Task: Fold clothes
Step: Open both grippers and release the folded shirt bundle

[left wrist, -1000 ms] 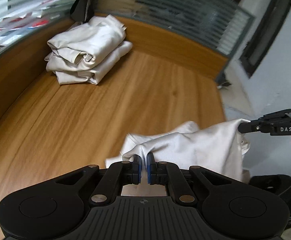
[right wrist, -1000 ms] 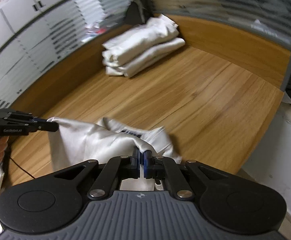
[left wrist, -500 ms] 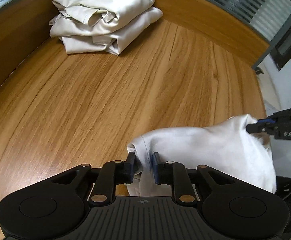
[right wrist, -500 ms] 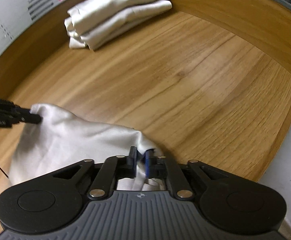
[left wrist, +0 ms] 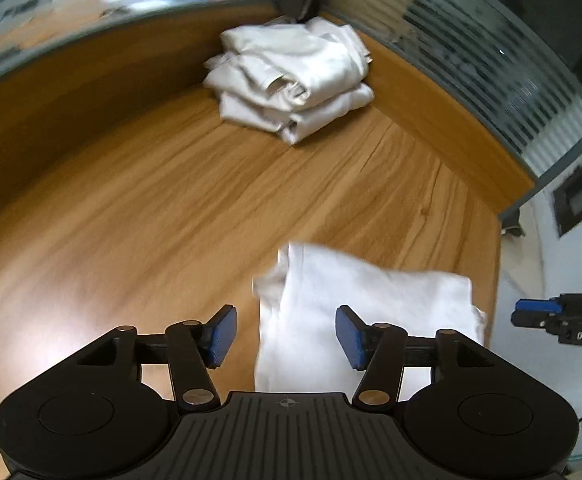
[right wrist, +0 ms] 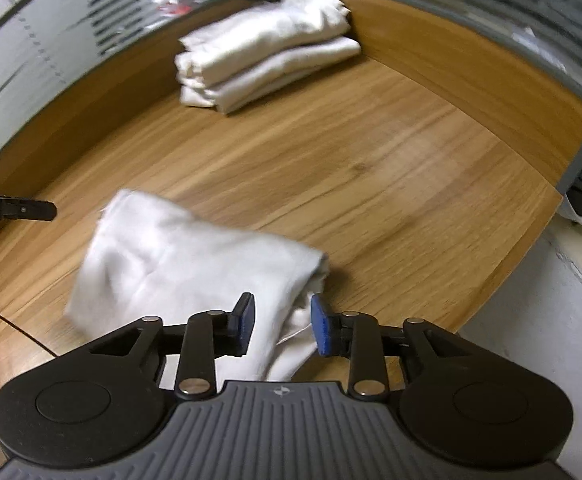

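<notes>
A white garment (left wrist: 371,304) lies folded on the wooden table (left wrist: 151,208) near its front edge. My left gripper (left wrist: 285,336) hangs just above its left end, jaws opening, blue pads clear of the cloth. In the right wrist view the same garment (right wrist: 179,256) spreads to the left. My right gripper (right wrist: 281,326) is over the garment's right end, jaws opening, with cloth between the pads but not pinched. Each view shows the other gripper's tip at its edge: the right gripper (left wrist: 531,314), the left gripper (right wrist: 31,211).
A stack of folded white clothes (left wrist: 291,80) sits in the far corner of the table, against the raised wooden rim (left wrist: 451,92); in the right wrist view this stack (right wrist: 263,52) lies at the back. Striped glass panels rise behind. A thin black cable (right wrist: 19,332) runs at the left edge.
Both grippers held the garment stretched between them, carried it forward over the table, then let go. The garment now lies folded on the wood and both sets of jaws stand apart.
</notes>
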Action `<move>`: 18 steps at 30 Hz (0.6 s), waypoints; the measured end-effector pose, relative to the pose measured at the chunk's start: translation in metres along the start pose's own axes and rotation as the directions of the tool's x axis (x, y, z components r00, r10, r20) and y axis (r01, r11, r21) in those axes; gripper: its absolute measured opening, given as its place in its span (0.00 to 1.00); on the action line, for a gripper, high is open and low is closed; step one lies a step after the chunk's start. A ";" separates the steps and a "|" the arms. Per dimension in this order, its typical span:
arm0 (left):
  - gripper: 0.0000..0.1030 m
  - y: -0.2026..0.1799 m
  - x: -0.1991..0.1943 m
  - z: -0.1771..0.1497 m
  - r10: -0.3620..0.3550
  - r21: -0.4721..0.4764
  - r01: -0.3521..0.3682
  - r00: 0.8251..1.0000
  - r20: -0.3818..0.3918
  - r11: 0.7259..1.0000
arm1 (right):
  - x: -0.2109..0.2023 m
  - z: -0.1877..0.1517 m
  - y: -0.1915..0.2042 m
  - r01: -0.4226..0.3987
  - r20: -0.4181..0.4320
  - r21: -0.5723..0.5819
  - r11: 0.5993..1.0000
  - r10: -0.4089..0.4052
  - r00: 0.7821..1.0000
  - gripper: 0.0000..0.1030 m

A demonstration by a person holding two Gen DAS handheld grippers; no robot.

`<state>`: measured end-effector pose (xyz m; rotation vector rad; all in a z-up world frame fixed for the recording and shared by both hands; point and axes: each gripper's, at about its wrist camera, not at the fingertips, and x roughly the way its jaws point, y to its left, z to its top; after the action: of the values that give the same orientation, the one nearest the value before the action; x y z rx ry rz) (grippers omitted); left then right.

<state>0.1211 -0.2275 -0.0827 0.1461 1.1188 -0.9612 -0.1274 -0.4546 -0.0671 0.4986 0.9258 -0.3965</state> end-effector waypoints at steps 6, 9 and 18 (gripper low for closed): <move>0.67 0.014 -0.020 -0.039 -0.062 -0.138 0.057 0.998 -0.031 0.989 | -0.010 -0.017 0.048 -0.083 -0.008 -0.156 0.984 0.082 0.997 0.39; 0.72 0.016 -0.028 -0.051 -0.074 -0.162 0.069 0.997 -0.026 0.984 | -0.006 -0.027 0.079 -0.110 -0.012 -0.235 0.966 0.110 0.994 0.43; 0.80 0.036 -0.050 -0.070 -0.073 -0.262 0.068 0.997 -0.009 0.963 | 0.035 -0.039 0.174 -0.159 -0.024 -0.458 0.875 0.167 0.986 0.44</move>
<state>0.0934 -0.1384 -0.0876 -0.0999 1.2643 -0.8668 -0.0425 -0.2936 -0.0749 0.1340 0.9170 -0.0189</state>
